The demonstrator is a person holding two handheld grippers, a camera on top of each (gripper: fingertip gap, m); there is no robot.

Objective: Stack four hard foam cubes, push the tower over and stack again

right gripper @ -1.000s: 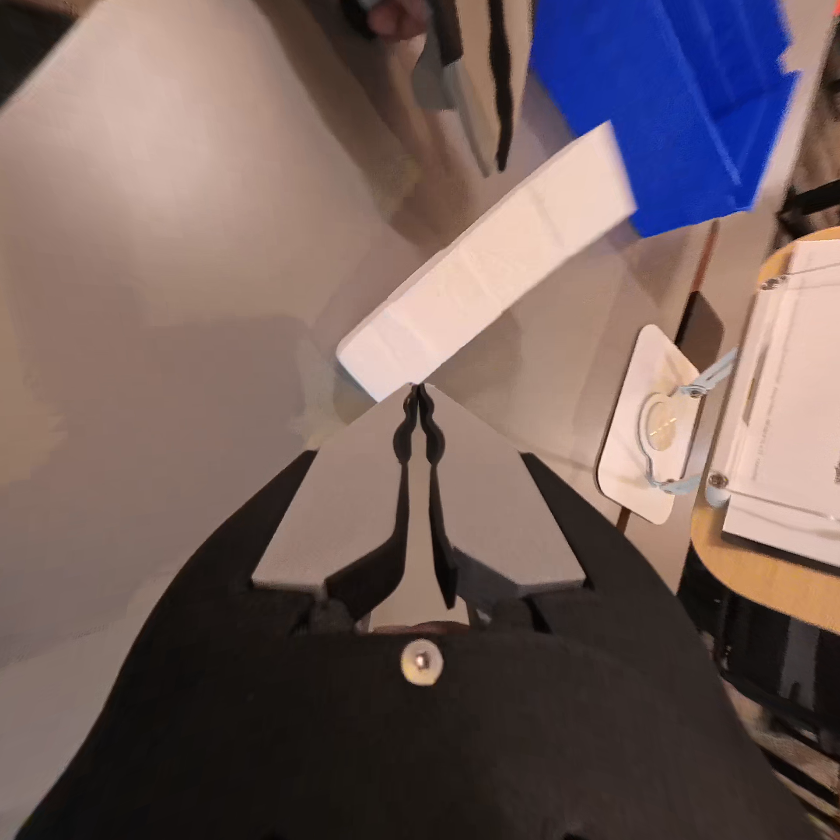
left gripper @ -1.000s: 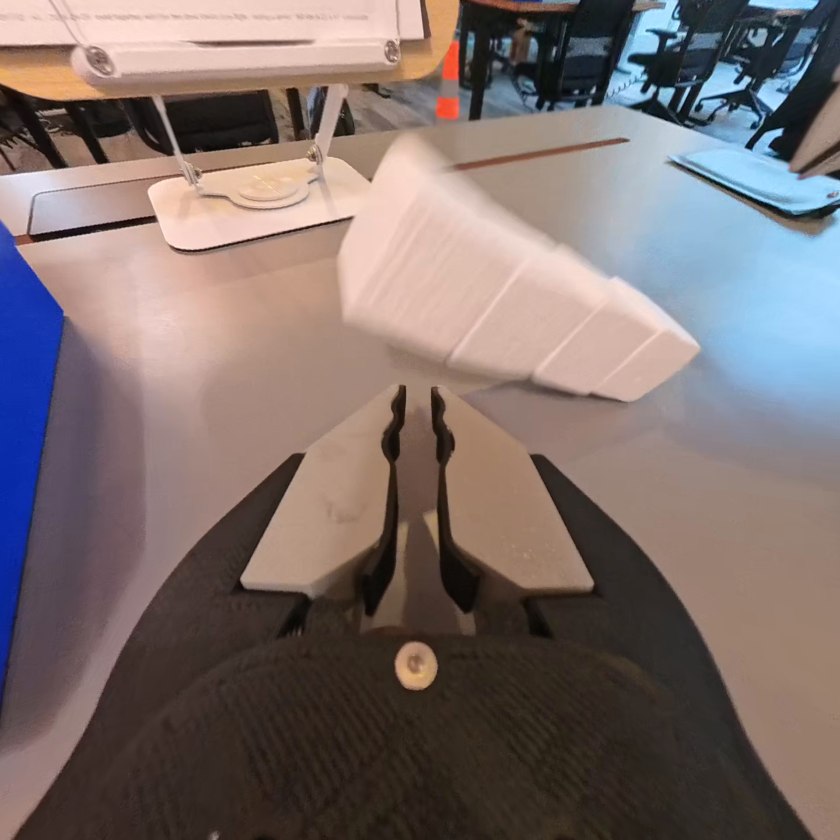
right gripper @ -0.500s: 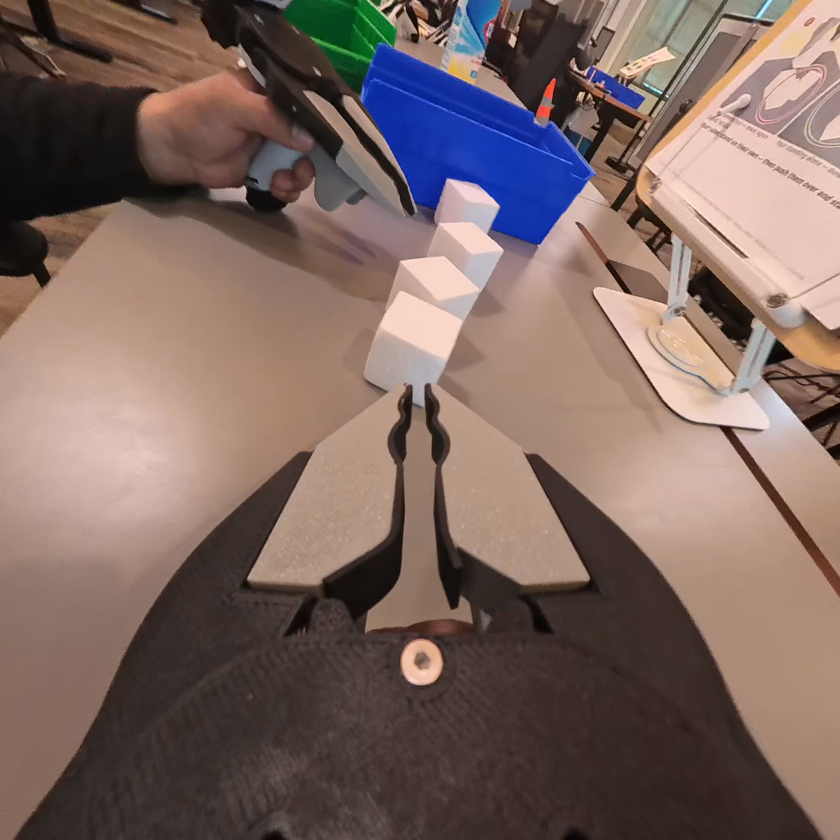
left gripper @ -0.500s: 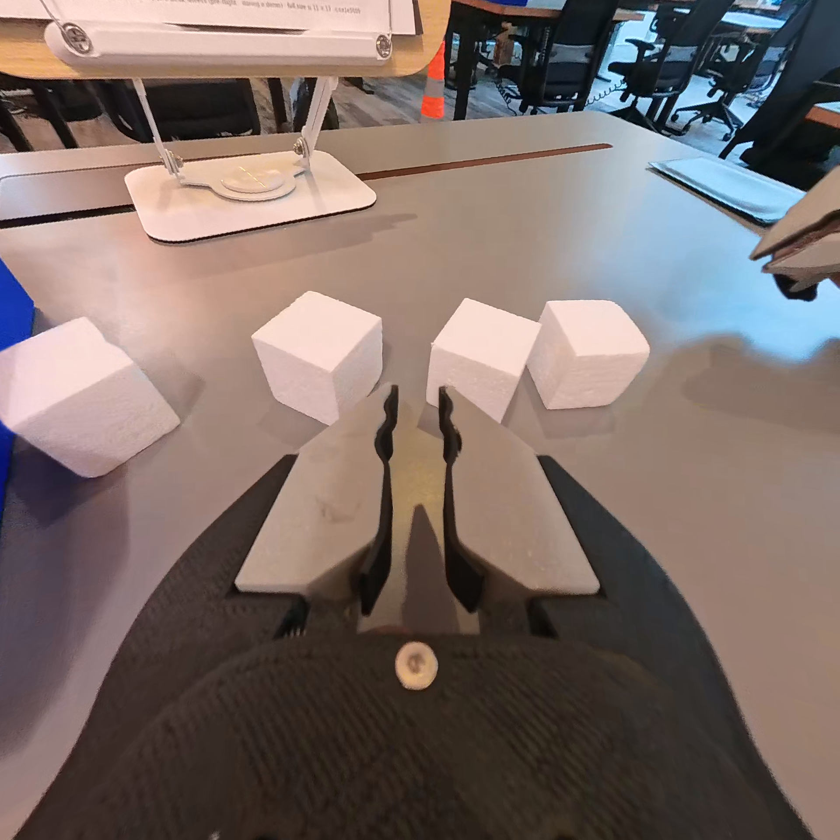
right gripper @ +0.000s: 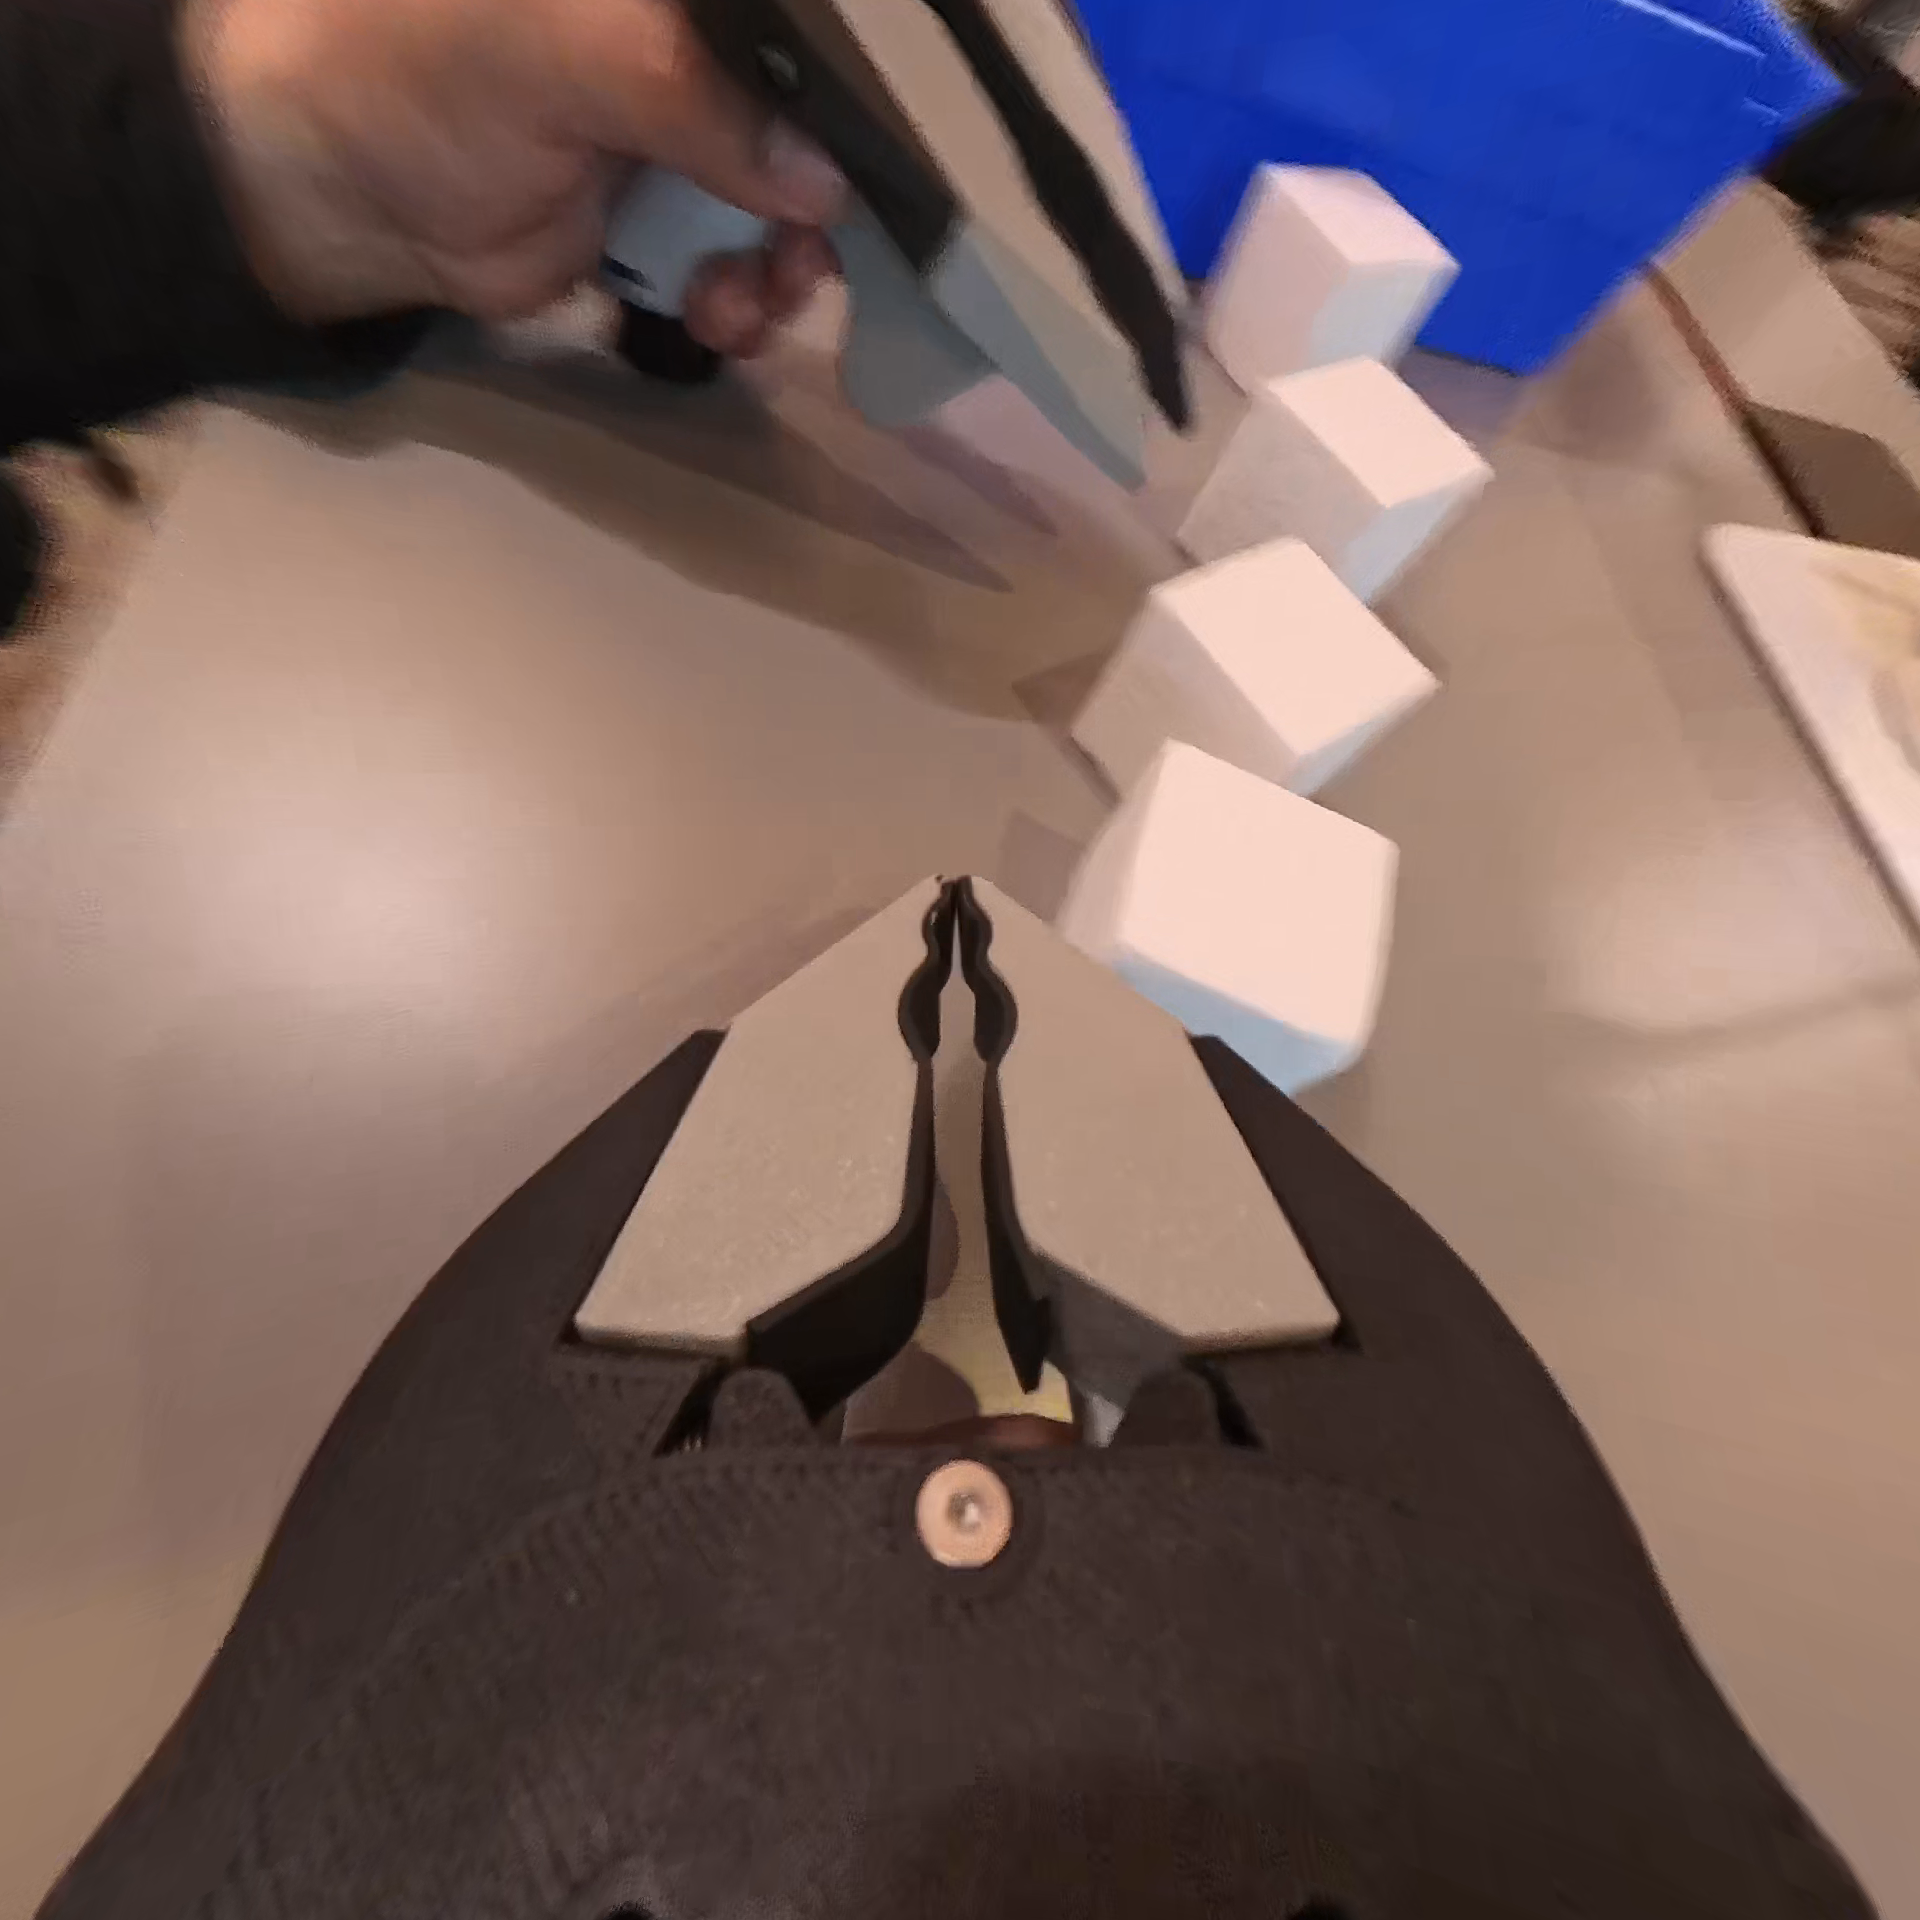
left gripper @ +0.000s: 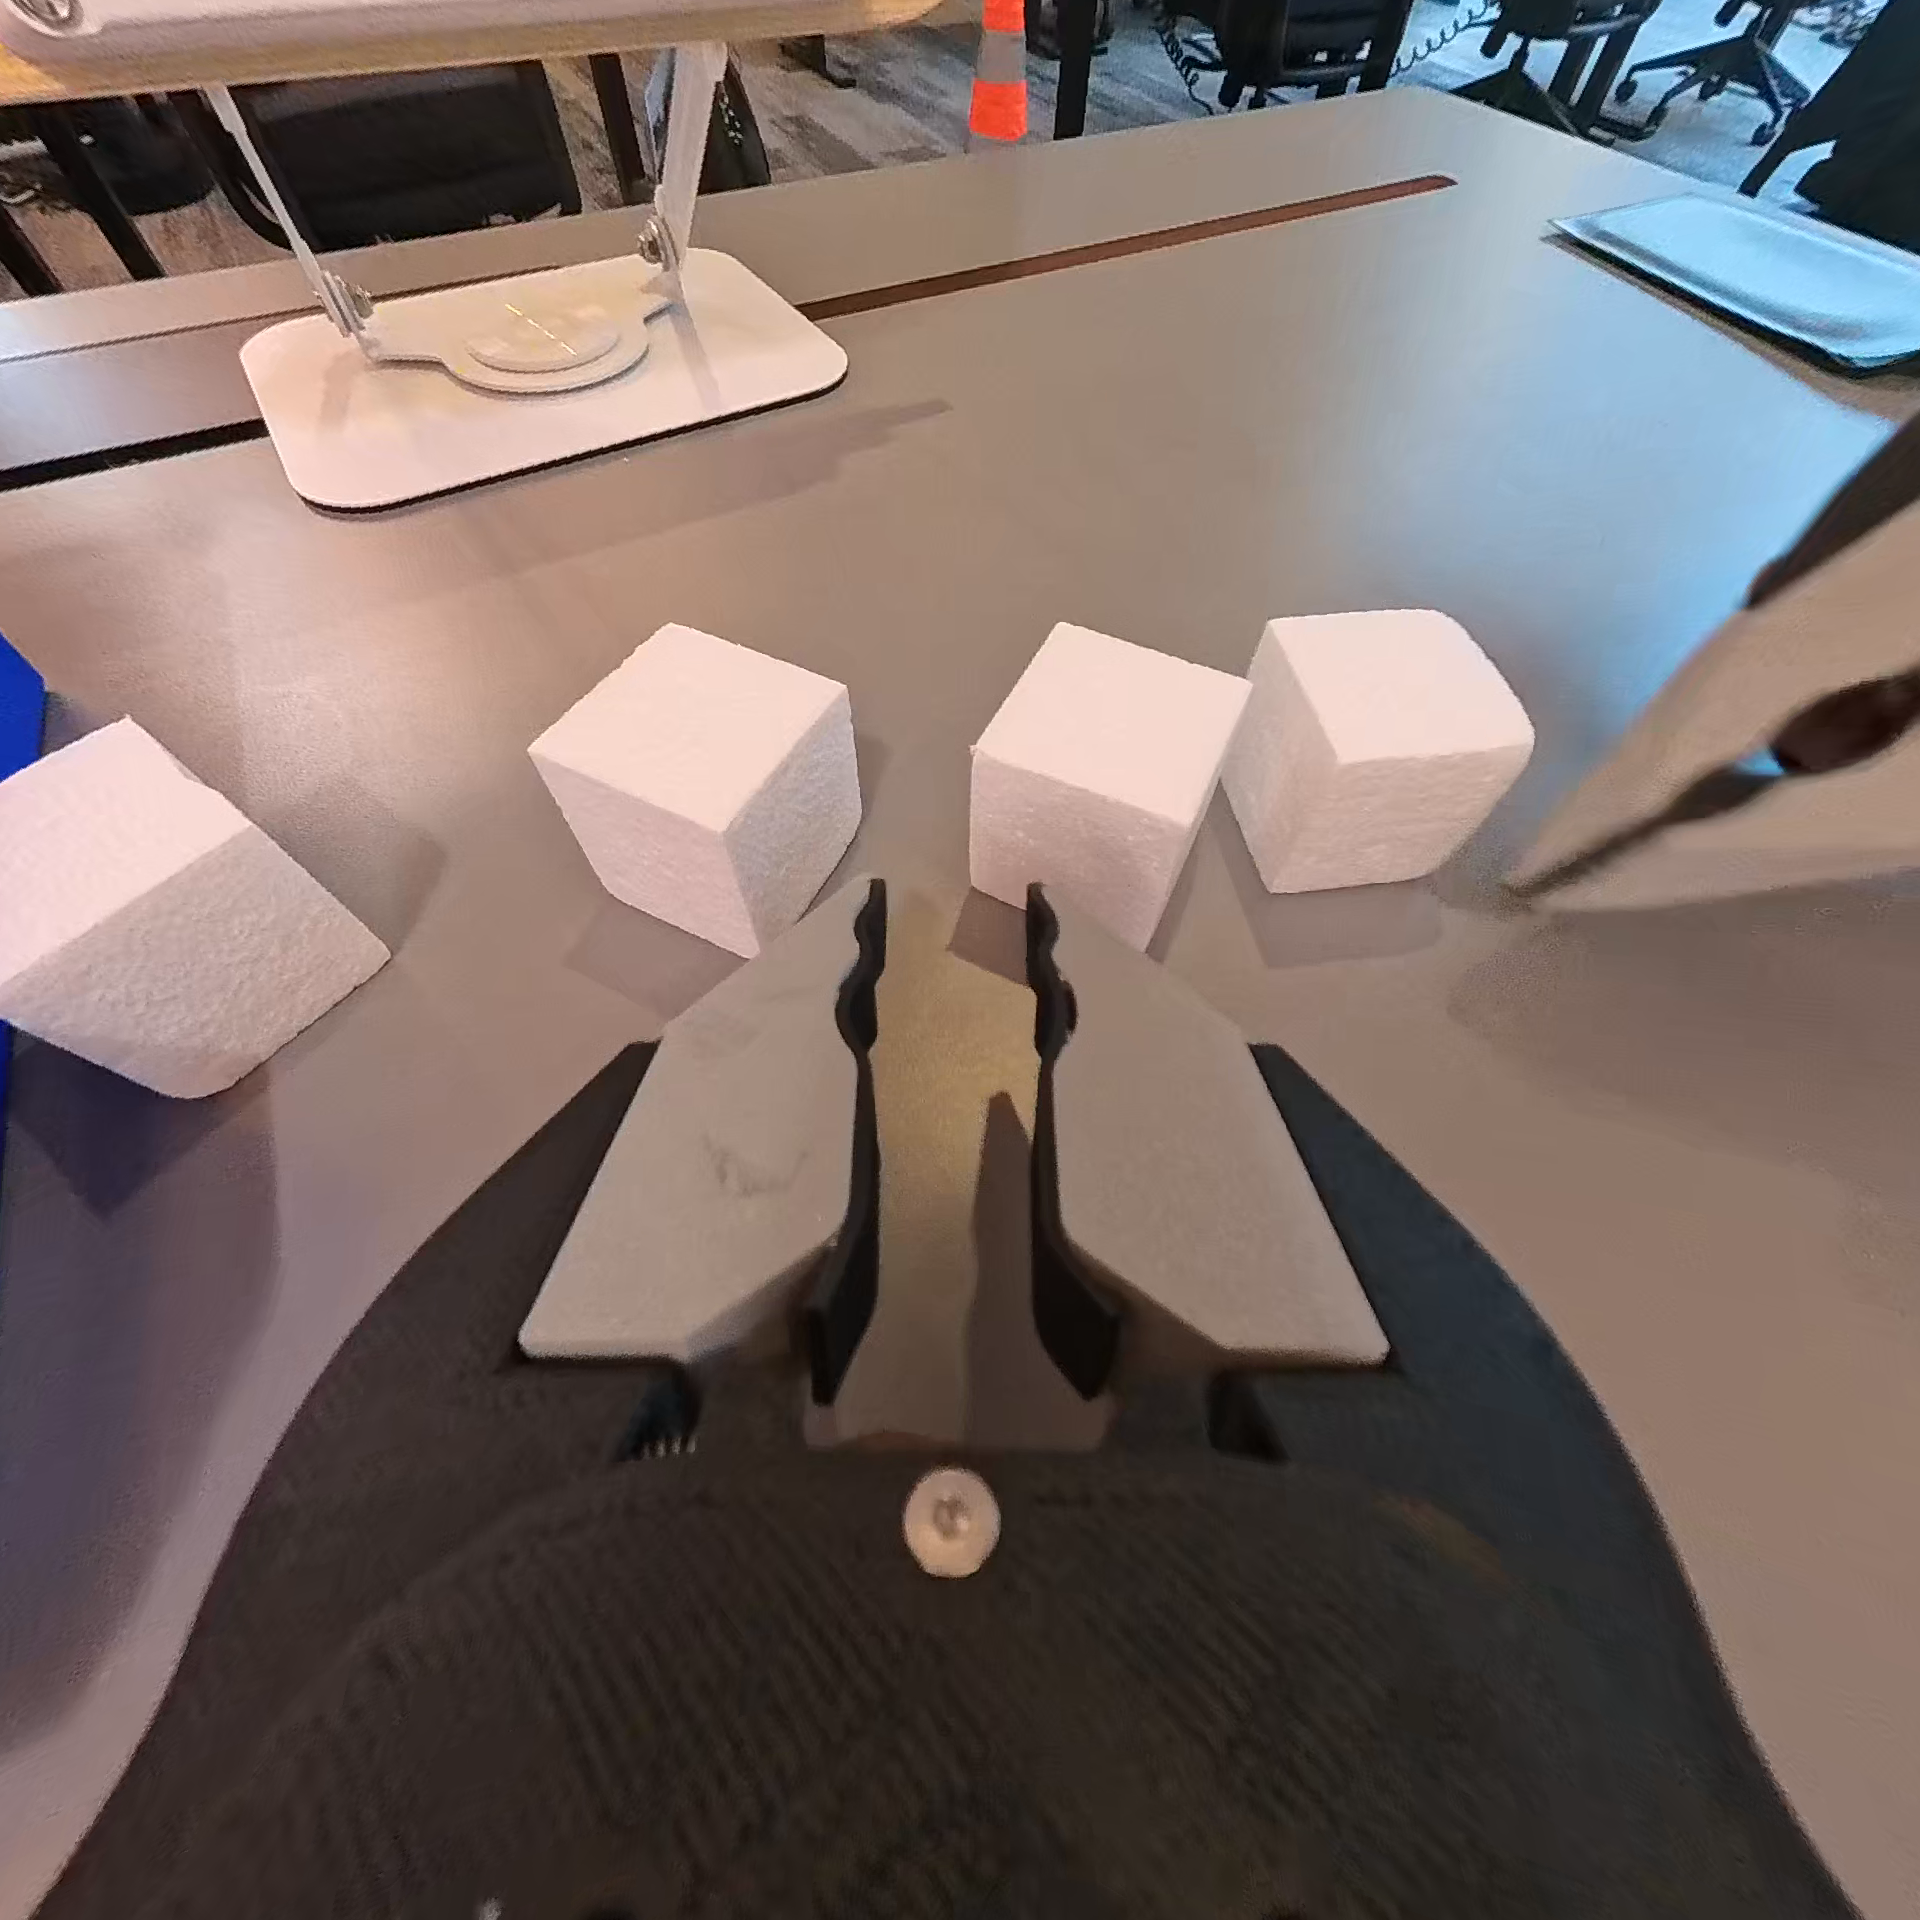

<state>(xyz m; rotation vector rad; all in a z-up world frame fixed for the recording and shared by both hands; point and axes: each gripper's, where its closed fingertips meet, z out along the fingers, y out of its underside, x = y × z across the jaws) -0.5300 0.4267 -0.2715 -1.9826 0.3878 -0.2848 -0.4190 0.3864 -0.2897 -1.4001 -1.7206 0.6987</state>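
Several white foam cubes lie in a loose row on the grey table [left gripper: 1351, 1091], none stacked. In the left wrist view they are the far-left cube [left gripper: 156, 904], the second cube [left gripper: 707, 790], the third cube [left gripper: 1091, 779] and the right-end cube [left gripper: 1371, 748], which touches the third. My left gripper [left gripper: 954, 914] is open a little and empty, just short of the gap between the second and third cubes. My right gripper [right gripper: 954, 883] is shut and empty, just left of the nearest cube [right gripper: 1236, 914]. It also shows at the right edge of the left wrist view [left gripper: 1714, 790].
A blue bin [right gripper: 1455, 135] stands behind the far end of the row. A white document stand base [left gripper: 540, 384] sits at the back of the table. A dark flat tray [left gripper: 1745, 281] lies far right. A hand [right gripper: 436, 177] holds the left gripper. The left gripper's tips are roughly 12 cm from the right gripper's.
One second ago the cube tower was toppling; now the cubes lie still in a row. My left gripper's jaws have opened a little wider. My right gripper has come closer to the right-end cube.
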